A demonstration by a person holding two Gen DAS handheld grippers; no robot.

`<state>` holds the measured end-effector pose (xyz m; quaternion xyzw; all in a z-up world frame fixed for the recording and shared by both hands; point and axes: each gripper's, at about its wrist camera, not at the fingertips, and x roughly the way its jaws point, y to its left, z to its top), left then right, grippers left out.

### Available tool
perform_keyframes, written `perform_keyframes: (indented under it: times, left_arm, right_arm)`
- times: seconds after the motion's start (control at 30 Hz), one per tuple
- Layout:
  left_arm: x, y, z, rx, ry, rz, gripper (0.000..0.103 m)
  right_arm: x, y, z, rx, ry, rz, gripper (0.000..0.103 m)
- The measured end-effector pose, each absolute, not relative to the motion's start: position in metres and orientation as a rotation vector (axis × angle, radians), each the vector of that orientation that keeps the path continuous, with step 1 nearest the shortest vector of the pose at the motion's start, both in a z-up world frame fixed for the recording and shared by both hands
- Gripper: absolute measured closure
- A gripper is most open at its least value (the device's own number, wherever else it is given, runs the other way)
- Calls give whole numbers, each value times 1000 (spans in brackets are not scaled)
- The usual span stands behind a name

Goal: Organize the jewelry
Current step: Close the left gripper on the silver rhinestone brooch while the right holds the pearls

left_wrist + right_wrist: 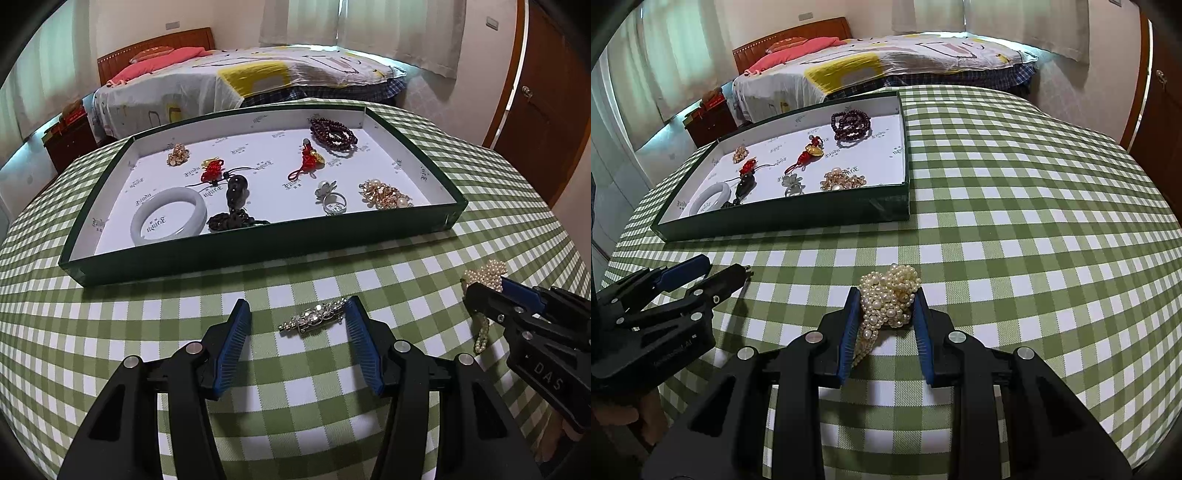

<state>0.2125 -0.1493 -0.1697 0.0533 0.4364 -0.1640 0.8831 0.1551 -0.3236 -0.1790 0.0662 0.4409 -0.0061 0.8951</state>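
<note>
Right gripper (886,317) is clamping its blue pads on the pearl bow clip (888,299), which is resting on the green checked tablecloth (1034,258). Left gripper (297,325) is standing half open around the rhinestone barrette (314,317), one pad touching its end. Farther back, the green tray (258,247) is holding the white bangle (168,216), ring (334,203) and dark red beads (332,133).

Right gripper (886,306) with its blue pads closed against both sides of a pearl hair clip (888,295) on the green checked tablecloth (1034,240). Left gripper (716,271) low to its left, jaws apart. Green tray (783,221) of jewelry beyond, up and left.
</note>
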Motion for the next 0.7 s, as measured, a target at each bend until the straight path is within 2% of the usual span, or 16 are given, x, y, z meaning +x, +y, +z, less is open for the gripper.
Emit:
perform_keyframes:
  times: [0.53,0.57,0.7]
  left_arm:
    - [210,-154,-171,130,892,-359,51]
    - [210,-154,-171,131,891,-358,53]
    - [211,-151,-170,135,887,-360,71]
  right_arm:
    - [152,-327,-174,129,908,-30,75]
    - [152,-327,-174,129,908,-30,75]
    - [152,-327,-174,128,909,-29,75]
